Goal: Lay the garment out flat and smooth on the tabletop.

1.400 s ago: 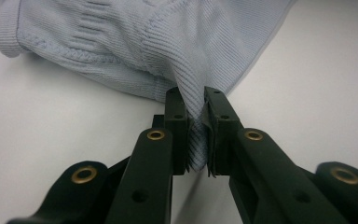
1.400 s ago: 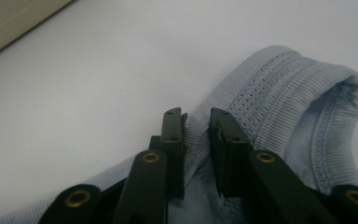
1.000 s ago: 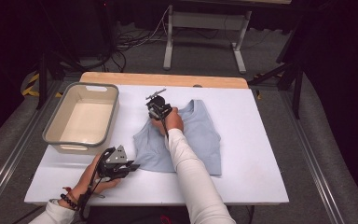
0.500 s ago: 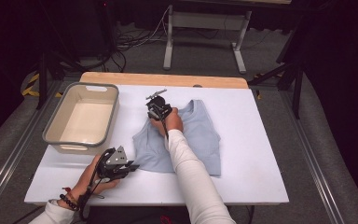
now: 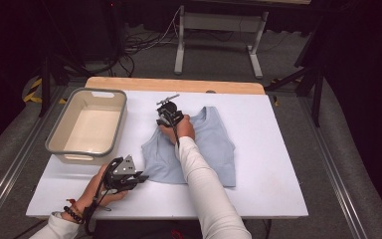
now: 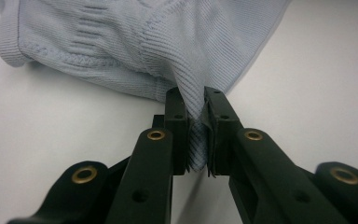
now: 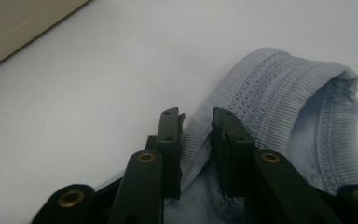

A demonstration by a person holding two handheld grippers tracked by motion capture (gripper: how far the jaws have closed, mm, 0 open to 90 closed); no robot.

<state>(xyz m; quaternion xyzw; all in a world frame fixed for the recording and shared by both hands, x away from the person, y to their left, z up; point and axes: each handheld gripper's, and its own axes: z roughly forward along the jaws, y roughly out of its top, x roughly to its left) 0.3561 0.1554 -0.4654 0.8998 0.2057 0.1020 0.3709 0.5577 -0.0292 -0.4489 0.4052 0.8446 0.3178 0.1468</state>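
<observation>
On the white table (image 5: 278,164), a pale blue ribbed tank top (image 5: 214,149) lies flat at centre, to the right of an empty beige plastic bin (image 5: 59,142) at the far-left area. At the garment's near-left corner, the left gripper (image 5: 138,177) is clamped on a pinched fold of the hem, the fabric drawn up between its pads (image 6: 179,126). At the far-left strap, the right gripper (image 7: 196,135) straddles the ribbed edge; its jaws have just been opening, the strap between them but visibly loose, no longer pinched.
</observation>
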